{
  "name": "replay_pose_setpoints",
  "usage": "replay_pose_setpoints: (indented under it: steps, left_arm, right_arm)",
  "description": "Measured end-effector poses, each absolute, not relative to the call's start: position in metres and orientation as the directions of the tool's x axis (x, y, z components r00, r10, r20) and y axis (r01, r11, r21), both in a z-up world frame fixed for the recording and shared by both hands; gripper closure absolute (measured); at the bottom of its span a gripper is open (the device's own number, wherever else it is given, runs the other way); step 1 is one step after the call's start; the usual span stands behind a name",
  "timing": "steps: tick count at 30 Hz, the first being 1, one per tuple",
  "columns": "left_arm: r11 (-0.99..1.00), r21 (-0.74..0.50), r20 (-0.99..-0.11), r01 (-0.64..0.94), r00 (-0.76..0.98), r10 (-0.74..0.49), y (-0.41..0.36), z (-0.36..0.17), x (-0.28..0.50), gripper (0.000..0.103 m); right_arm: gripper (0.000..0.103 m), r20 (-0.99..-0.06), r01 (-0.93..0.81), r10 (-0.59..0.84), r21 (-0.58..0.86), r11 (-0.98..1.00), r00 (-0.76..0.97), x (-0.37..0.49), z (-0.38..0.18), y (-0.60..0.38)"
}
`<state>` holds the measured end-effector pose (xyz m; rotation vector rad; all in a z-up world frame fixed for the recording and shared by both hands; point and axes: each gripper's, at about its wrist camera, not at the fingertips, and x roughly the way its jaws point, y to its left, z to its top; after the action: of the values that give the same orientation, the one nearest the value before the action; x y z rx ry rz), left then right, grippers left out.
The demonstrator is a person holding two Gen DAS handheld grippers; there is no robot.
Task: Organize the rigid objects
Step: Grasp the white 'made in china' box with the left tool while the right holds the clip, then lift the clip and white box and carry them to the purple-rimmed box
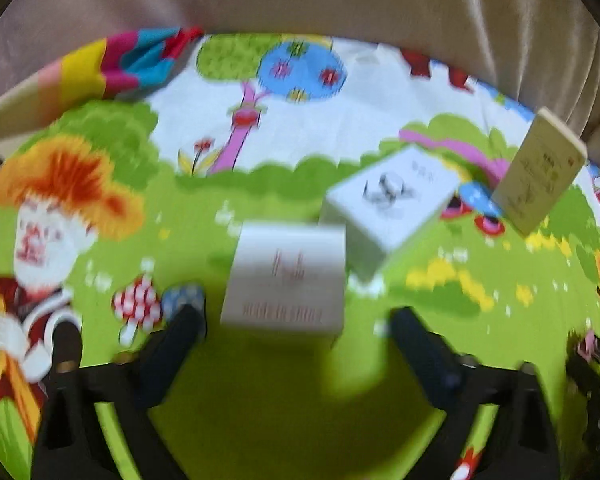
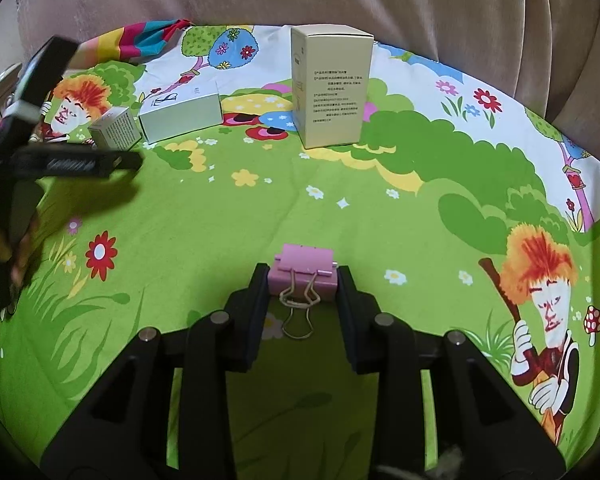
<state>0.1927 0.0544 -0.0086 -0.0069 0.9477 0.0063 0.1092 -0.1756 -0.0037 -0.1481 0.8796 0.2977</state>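
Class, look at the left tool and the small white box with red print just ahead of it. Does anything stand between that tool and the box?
Nothing visible does. The left tool is open, its fingers either side of the near edge of the small white box, with only cartoon-print cloth below. The larger white box lies behind it to the right.

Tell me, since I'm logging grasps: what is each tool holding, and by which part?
The right tool grips the pink binder clip by the two ends of its body. The left tool is open, holding nothing.
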Motion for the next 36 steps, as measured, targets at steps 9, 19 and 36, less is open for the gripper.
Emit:
replay_pose_setpoints:
  steps: [9,19,36]
  left_arm:
    - [0.993,-0.007,-0.786,0.118,0.613,-0.079,0.022,-0.003,0.091,0.062]
    - [1.0,-0.022,-0.79,0.022,0.612,-0.031,0.031,-0.006,0.075,0.026]
    - [0.999,0.001,-0.778,0.052,0.628,-0.032,0.023,-0.004,0.071,0.061]
  right_arm:
    - [0.066,-0.776,-0.316,0.194,-0.007,0.949,0.6,0.109,-0.004,-0.175]
    - [0.066,-0.775,-0.321,0.187,-0.021,0.947,0.603,0.109,-0.004,-0.174]
    - [0.066,-0.775,-0.323,0.189,-0.022,0.946,0.604,0.11,-0.003,-0.174]
